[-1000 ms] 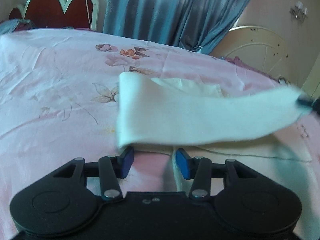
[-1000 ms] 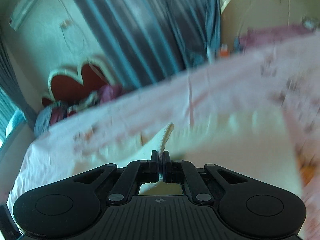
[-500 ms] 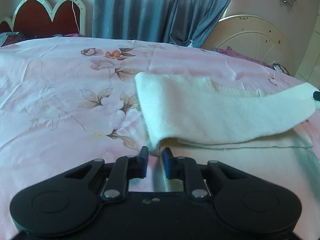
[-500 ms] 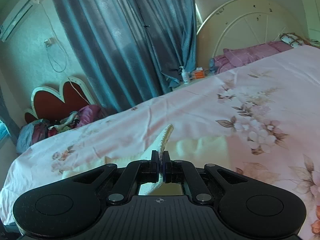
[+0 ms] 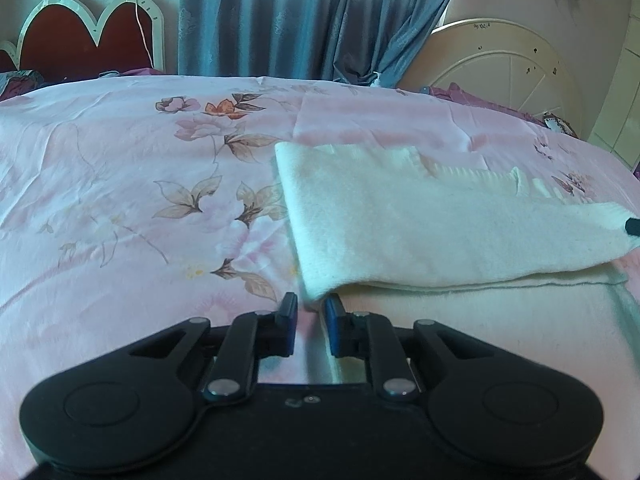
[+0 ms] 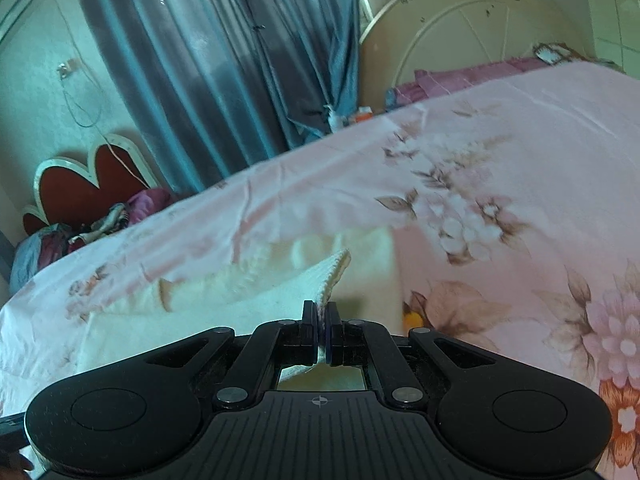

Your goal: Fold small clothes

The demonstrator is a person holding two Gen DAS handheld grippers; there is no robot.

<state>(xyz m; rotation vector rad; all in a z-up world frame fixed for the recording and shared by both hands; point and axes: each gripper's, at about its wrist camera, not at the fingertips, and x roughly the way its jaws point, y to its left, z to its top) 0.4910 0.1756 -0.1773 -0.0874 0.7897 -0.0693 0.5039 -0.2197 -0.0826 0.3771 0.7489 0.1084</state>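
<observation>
In the left wrist view we see our left gripper low over the pink floral bedsheet, its blue pads drawn close with a narrow gap between them. Its jaws have just been closing, and the near corner of the cream garment sits right at the tips, at twelve o'clock from them; we cannot tell whether the pads press on the cloth, which seems to lie just ahead of them. The garment spreads from the centre toward three o'clock, its upper layer folded over a lower one that runs out at four o'clock. At the three o'clock edge a black tip of the right gripper meets the lifted far end of the cloth. A blue curtain hangs at twelve o'clock, a red scalloped headboard at ten o'clock, and a round cream headboard at two o'clock. In the right wrist view our right gripper is clenched on a ribbed edge of the garment, which stands up between the pads toward twelve o'clock while the rest drapes away toward nine o'clock onto the sheet. The curtain fills eleven o'clock, and a heap of clothes lies at nine o'clock below the red headboard.
</observation>
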